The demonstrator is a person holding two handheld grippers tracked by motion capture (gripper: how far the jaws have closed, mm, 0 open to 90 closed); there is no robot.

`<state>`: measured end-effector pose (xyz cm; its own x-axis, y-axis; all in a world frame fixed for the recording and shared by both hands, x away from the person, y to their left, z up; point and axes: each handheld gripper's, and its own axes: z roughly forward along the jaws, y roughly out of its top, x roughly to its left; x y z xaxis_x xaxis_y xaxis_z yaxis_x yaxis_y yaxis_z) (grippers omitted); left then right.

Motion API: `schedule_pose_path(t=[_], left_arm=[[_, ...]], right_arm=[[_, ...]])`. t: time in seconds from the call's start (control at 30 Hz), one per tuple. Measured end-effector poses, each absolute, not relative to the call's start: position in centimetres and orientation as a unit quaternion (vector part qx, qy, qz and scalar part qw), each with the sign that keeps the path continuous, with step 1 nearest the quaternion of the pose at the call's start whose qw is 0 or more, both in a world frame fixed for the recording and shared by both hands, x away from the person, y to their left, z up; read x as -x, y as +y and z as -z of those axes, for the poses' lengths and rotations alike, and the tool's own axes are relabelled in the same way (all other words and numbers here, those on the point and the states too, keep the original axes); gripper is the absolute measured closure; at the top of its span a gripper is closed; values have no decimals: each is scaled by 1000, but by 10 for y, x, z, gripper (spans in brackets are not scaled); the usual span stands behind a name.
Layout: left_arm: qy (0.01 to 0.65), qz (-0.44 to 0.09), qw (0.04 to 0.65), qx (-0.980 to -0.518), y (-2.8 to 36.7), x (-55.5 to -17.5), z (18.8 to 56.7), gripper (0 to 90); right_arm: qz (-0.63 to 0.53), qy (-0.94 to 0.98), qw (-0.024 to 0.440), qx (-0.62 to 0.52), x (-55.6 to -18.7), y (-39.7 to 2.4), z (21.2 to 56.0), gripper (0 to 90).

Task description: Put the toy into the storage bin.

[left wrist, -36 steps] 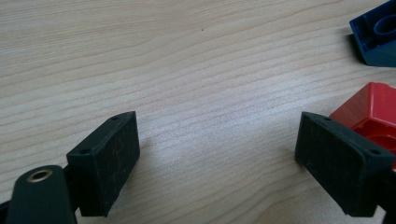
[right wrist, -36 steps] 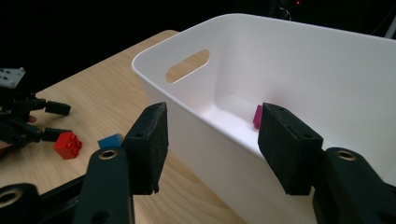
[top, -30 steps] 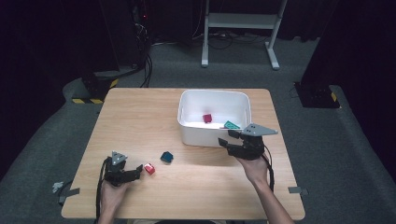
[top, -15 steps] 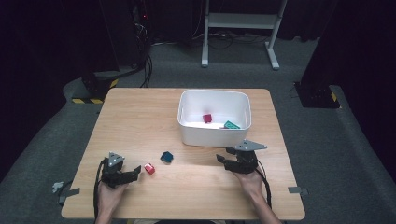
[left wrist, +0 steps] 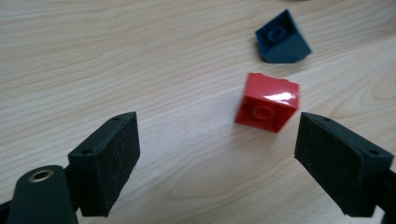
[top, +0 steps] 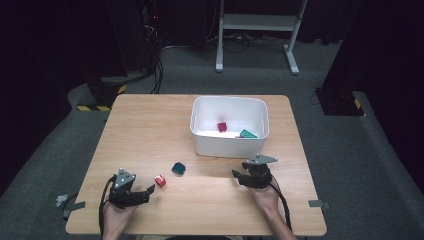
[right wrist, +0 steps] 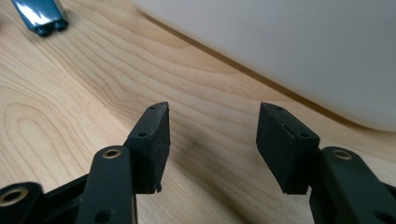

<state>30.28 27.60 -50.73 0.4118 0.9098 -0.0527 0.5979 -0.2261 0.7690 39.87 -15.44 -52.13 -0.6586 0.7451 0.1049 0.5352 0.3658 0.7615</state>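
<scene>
Left gripper (top: 142,192) fingers wide open just near of red brick (left wrist: 266,101), gripping nothing. Right gripper (top: 243,178) fingers open, empty, near white bin (top: 227,145) on desk (top: 145,130).

Red brick (left wrist: 266,102), tilted, on table

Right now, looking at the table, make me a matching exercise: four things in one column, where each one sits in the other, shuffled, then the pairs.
Things:
1. red brick
2. dark blue brick
3. green piece
4. right gripper

Places:
A. inside the white bin
B. on the wood just ahead of the left gripper
C. on the table in front of the bin, jaws open and empty
D. on the wood beyond the red brick

Pairs: 1-B, 2-D, 3-A, 4-C
</scene>
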Motion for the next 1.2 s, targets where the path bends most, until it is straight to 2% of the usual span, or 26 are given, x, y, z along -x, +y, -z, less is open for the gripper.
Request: schedule_pose_path(t=[0.23, 0.33, 0.4, 0.83, 1.13, 1.2], left_arm=[[480, -201, 373, -768, 259, -306, 509, 155], [479, -198, 373, -769, 251, -309, 511, 167], [476, -202, 374, -770, 245, -311, 512, 198], [474, -207, 377, -768, 238, -320, 518, 365], [467, -213, 380, -769, 238, -319, 518, 562], [466, -215, 379, -770, 238, -319, 517, 572]], right_arm=[[-384, 823, 139, -395, -401, -151, 523, 439], [-369, 830, 160, -386, -399, -146, 523, 432], [-359, 834, 175, -379, -396, -142, 524, 426], [-361, 834, 170, -380, -397, -142, 524, 404], [-361, 835, 170, -380, -397, -142, 524, 401], [-361, 835, 170, -380, -397, -142, 524, 401]])
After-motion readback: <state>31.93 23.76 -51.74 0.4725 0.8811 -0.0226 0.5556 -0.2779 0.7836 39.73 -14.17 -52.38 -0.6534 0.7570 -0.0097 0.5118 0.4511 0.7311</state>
